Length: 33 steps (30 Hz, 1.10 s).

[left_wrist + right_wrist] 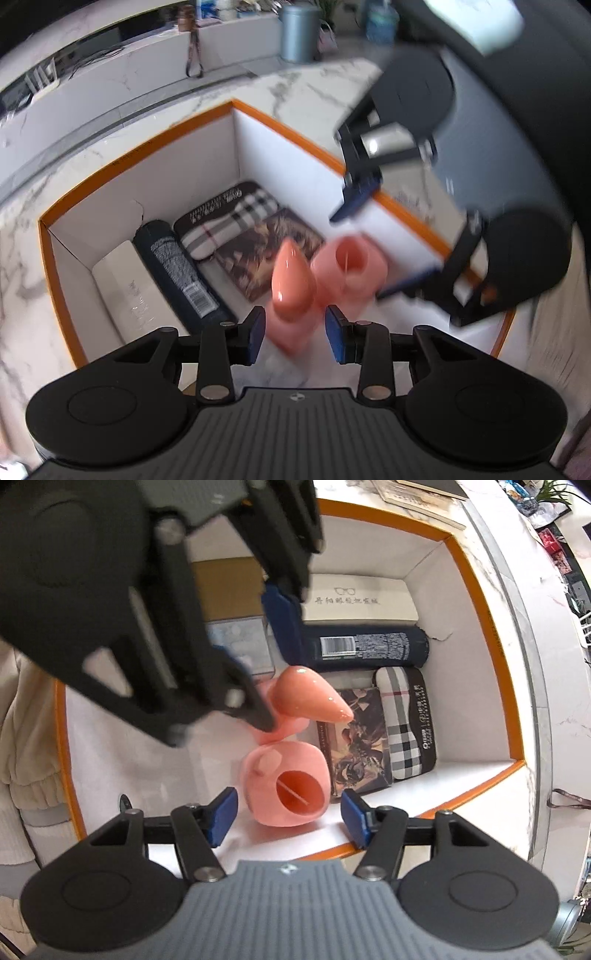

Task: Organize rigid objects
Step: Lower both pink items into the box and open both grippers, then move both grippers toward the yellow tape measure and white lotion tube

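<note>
Box [480, 572] already packed along one side; both pink pieces [291, 786] inside, left gripper [294, 338] and right gripper [288, 818] jaws open, gripping nothing.

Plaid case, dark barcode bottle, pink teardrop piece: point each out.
plaid case [406, 720], right wrist view, middle of its checked top.
dark barcode bottle [388, 646], right wrist view, printed side.
pink teardrop piece [290, 273], left wrist view, glossy body.
</note>
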Motion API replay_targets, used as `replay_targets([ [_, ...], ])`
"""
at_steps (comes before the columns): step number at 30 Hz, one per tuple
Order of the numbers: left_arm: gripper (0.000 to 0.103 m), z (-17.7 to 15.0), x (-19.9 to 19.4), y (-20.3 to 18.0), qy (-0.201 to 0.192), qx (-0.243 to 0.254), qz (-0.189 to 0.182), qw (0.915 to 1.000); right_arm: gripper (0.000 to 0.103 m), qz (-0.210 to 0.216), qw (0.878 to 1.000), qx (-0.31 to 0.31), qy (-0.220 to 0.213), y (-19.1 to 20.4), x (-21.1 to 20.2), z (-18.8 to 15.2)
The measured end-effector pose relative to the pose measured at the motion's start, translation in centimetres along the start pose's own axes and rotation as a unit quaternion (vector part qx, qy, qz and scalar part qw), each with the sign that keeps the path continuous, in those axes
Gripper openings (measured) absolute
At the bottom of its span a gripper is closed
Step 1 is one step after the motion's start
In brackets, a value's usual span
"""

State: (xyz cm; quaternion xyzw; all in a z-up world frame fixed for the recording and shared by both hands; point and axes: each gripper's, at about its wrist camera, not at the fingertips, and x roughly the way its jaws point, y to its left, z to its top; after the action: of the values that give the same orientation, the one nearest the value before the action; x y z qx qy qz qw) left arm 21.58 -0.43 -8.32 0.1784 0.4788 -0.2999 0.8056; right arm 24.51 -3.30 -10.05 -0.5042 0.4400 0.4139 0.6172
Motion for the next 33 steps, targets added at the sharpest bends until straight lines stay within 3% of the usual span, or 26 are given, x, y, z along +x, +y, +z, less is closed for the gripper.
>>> replay_targets([
  [5,0.036,-1.1,1.6,-1.2,0.031,0.057,0.026,0.9975,0.058,-0.007,1.000,-0.012,0.005,0.3,0.4,0.1],
  [10,0.027,-1.0,2.2,-1.0,0.014,0.065,0.030,0.9973,0.053,-0.043,0.998,-0.042,0.013,1.1,1.2,0.1],
  [17,0.028,-0.7,2.8,-0.5,0.003,0.094,0.020,0.9954,0.055,-0.051,0.998,-0.030,0.005,0.4,1.7,0.0],
  [22,0.028,-1.0,2.8,-0.1,-0.008,0.140,0.006,0.9900,0.055,-0.053,0.998,-0.023,-0.003,0.5,1.5,-0.2],
  [28,0.028,-0.9,3.1,-0.5,0.011,0.142,0.011,0.9897,0.055,-0.054,0.998,-0.019,-0.005,0.5,1.3,-0.1],
  [33,0.031,-1.3,0.8,-1.5,-0.008,0.132,0.015,0.9911,0.059,-0.040,0.999,0.018,-0.030,0.1,-0.5,-0.4],
])
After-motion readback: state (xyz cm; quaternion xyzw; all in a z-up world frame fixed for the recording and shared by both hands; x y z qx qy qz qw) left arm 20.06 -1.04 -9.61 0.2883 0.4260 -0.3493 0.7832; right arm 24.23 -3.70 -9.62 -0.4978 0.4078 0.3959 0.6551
